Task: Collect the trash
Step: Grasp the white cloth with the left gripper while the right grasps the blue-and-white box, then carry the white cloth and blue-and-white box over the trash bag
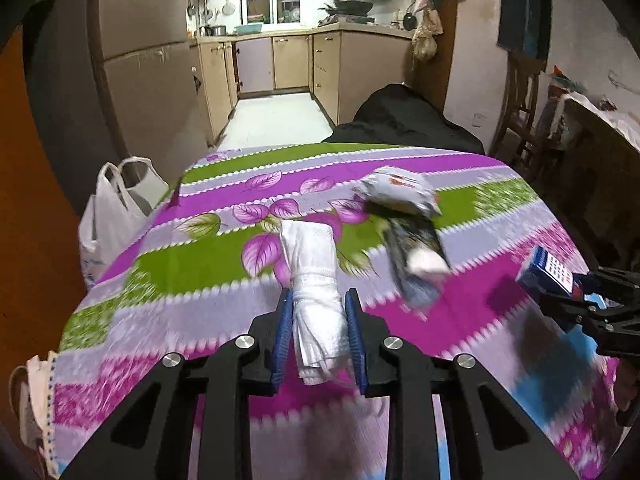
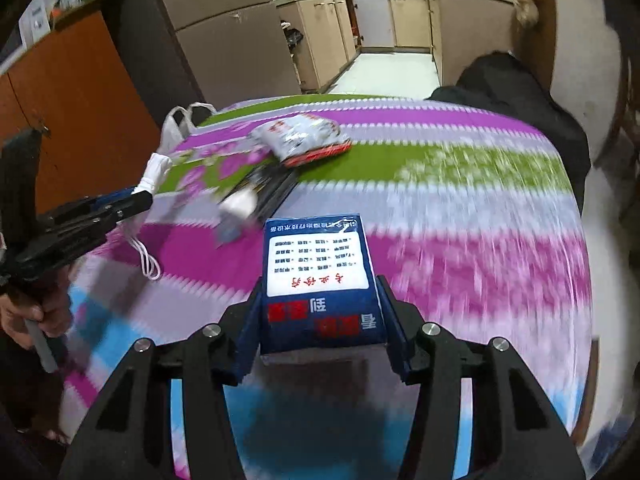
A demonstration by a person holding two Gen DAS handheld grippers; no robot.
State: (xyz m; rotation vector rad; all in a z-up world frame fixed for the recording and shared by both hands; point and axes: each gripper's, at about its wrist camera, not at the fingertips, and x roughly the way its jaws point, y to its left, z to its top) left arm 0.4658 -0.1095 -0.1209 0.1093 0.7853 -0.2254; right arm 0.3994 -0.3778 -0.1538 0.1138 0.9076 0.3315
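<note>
Tissue (image 1: 318, 300), crumpled white and soft, sits low centre in the left view, pinched at its waist by the left claw (image 1: 319, 318); light and squashy, it won't slip. Right of it, over the desk (image 2: 460, 216), the right claw (image 2: 320, 320) clamps a blue packet (image 2: 318, 276) across its sides: light, slightly springy, glossy.

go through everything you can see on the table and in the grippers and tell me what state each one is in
Left gripper: shut on white face mask, lifted.
Right gripper: shut on blue tissue pack, lifted.
Silver snack packet: crumpled, lying on tablecloth.
Dark wrapper: lying flat.
White plastic bag: open, beside table.
</note>
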